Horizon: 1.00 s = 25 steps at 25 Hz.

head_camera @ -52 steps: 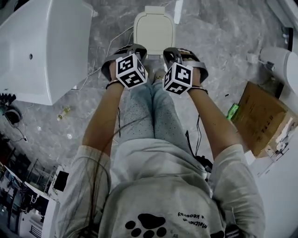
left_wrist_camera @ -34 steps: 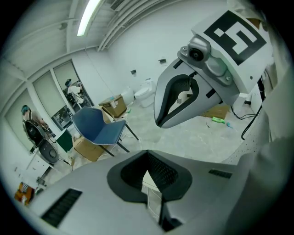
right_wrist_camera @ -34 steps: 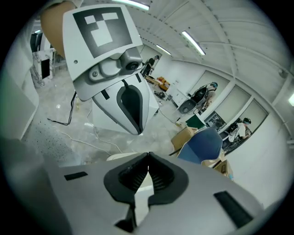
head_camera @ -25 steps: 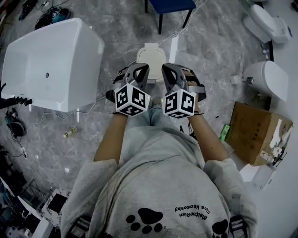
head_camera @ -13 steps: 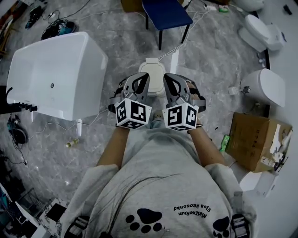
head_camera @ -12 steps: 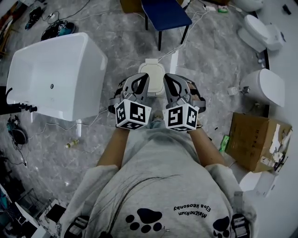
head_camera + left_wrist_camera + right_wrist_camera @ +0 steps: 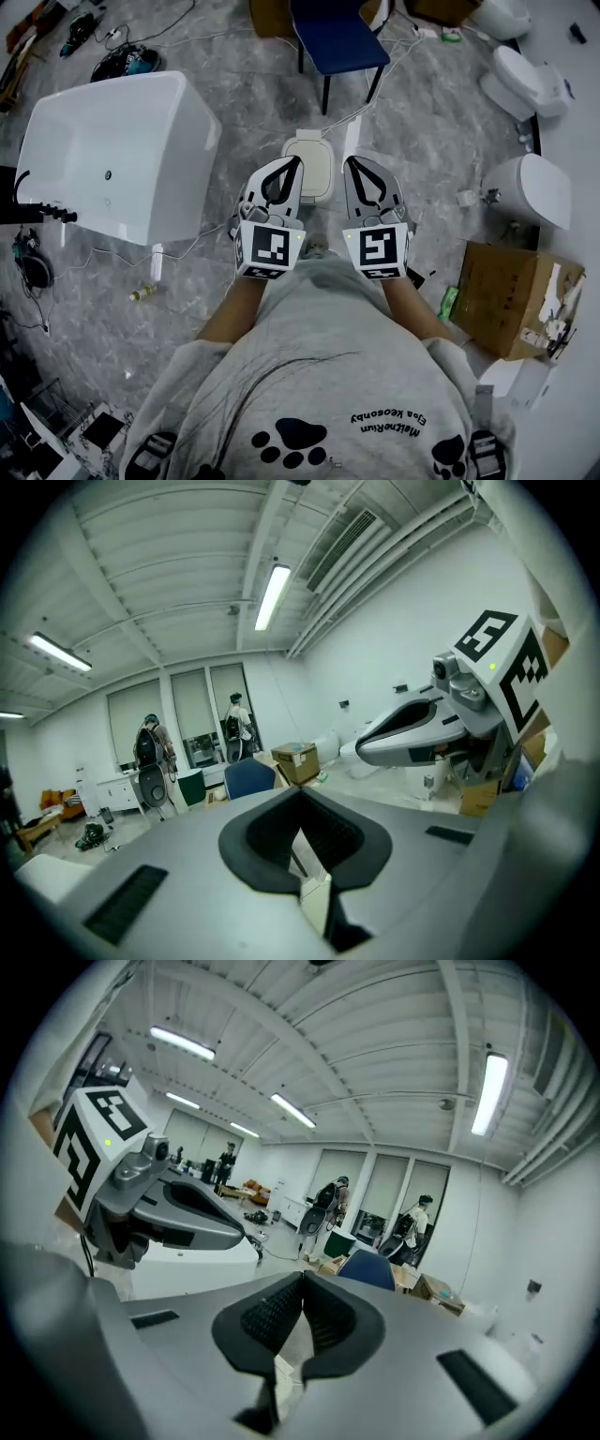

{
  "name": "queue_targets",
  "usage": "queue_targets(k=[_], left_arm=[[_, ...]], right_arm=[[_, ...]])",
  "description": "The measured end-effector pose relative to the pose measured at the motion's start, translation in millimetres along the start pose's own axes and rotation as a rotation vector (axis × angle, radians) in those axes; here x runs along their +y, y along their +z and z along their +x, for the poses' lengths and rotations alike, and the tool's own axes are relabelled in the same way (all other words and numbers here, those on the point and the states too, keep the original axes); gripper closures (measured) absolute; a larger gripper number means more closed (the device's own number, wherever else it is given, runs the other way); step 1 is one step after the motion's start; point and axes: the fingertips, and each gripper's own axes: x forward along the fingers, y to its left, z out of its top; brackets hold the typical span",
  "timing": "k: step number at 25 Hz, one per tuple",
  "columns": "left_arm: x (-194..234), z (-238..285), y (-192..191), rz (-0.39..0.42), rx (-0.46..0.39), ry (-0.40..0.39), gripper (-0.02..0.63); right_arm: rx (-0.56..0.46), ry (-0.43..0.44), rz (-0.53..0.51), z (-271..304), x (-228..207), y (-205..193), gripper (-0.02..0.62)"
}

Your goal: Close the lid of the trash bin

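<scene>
Fingers (image 7: 270, 834) of left gripper (image 7: 297, 163), right gripper (image 7: 349, 163) are sitting closed, empty, above trash bin (image 7: 316, 191); lid (image 7: 311, 155) is looking light, rigid, pushable on top.

The grey floor (image 7: 253, 103) is carrying a white tub (image 7: 117, 155), the shut bin (image 7: 314, 157), a blue chair (image 7: 337, 36), a box (image 7: 506, 295), a toilet (image 7: 530, 80) and a small bottle (image 7: 142, 293).

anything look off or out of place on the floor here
What looks like a small bottle lies on its side on the floor near the bathtub, like litter. The trash bin lid sits flat, nothing wrong there.
</scene>
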Motion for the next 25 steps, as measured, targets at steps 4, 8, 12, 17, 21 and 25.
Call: queue_targets(k=[4,8,12,17,21,25], left_arm=[[1.8,-5.8,11.4,-0.053,-0.034,0.015,0.586],[0.8,-13.3,20.5,-0.06,-0.038,0.021,0.586],[-8.8,-16.2,17.4,-0.069,-0.039,0.023,0.586],[-10.9,-16.3,14.3,-0.087,-0.043,0.023,0.586],[-9.5,-15.4,13.9,-0.1,-0.049,0.027,0.586],[-11.7,-13.2,13.7,-0.106,-0.044,0.028,0.586]], right_arm=[[-0.051,0.004,0.143,-10.0,-1.9,11.1,0.563],[-0.069,-0.002,0.211,-20.8,2.1,14.2,0.563],[-0.075,-0.011,0.231,-24.4,5.9,9.3,0.563],[-0.065,-0.018,0.238,-27.7,7.2,2.3,0.563],[-0.077,-0.036,0.237,-29.2,2.3,4.4,0.563],[-0.075,-0.038,0.237,-33.3,0.3,0.7,0.563]])
